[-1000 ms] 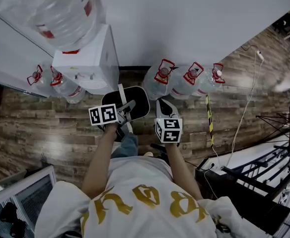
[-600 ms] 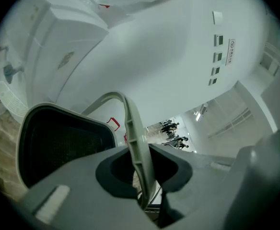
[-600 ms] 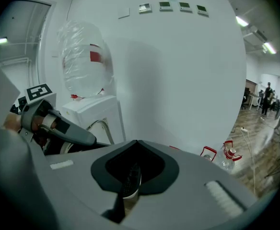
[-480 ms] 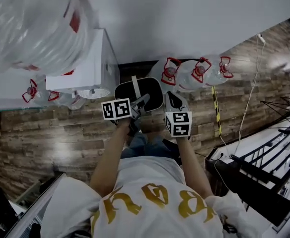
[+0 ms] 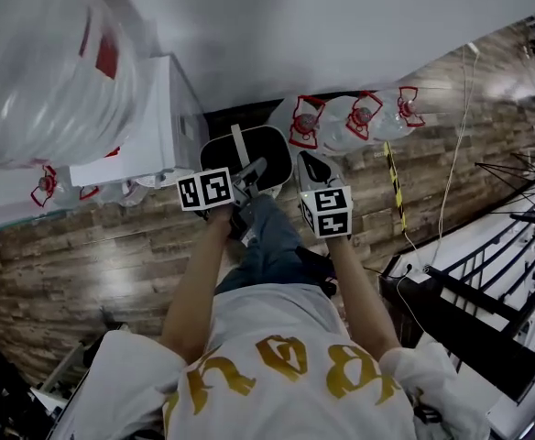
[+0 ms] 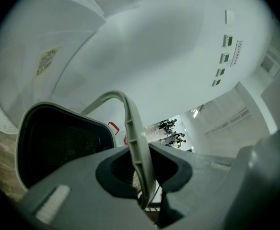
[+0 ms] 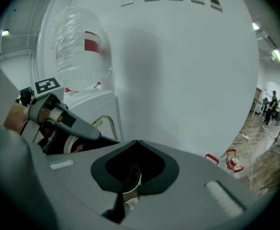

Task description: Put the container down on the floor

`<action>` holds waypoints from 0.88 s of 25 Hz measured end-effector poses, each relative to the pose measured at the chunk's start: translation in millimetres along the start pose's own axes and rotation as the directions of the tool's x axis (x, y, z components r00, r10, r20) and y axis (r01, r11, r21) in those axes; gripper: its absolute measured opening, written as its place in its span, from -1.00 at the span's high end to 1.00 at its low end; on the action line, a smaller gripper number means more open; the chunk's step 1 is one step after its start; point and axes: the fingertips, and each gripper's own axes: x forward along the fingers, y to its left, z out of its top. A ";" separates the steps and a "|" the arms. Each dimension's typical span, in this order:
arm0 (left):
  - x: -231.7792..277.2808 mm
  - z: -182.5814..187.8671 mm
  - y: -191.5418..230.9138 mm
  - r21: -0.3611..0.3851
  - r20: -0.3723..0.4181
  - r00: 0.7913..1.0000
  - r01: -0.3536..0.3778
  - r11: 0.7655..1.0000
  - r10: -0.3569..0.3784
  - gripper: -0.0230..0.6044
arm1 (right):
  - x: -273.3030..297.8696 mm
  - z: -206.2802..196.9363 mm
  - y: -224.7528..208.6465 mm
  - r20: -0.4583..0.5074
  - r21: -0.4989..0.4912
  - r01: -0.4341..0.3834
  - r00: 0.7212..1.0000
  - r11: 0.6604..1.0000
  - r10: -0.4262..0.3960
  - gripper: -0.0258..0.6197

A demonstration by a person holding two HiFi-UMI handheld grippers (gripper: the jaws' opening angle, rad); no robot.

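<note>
Container: A dark bin with a pale rim, the container point(image 5: 246, 150) sits at upper centre of the head view. It is held in front of me, against the base of the white wall point(image 5: 359, 26) and just right of the water dispenser point(image 5: 153, 117).

Left gripper: The left gripper point(image 5: 252, 170) has its jaws pressed together on the handle point(image 6: 136, 143), a thin pale plastic hoop that arcs up over the bin.

Right gripper: The right gripper point(image 5: 308, 163) is closed too. It seems to be pinching a sliver of the bin's edge point(image 7: 129, 180), dark mesh above a pale lip, though its view is poor and I can't be sure.

Height: No view shows me the underside, so I can't say whether it has met the floor point(image 5: 130, 246).

Materials: The bin has a rounded-rectangle mouth and a perforated black wall with a smooth pale rim. The floor is wood plank with a slight sheen.

Handling: I judge it light and stiff, and it looks empty. The hoop handle probably pivots, so the bin could swing or tip if held by that alone. The second hold at the rim steadies it.

Grip: I'd take it at the top of the hoop, with the rim as a brace.

Neighbours: Clear bottles point(image 5: 345, 122) with red caps stand near it on the right, and I'd lower the bin short of them.
</note>
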 end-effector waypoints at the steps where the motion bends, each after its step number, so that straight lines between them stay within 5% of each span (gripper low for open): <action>1: 1.3 1.8 2.1 -0.001 0.001 1.000 -0.003 1.000 0.003 0.73 | 4.4 1.7 0.6 0.001 -0.002 -0.006 1.000 1.000 0.006 0.84; 22: 38.8 5.0 71.6 -0.057 -0.046 0.995 -0.093 0.994 0.090 0.75 | 85.2 -23.7 -2.8 -0.082 -0.044 -0.147 0.986 0.988 0.143 0.83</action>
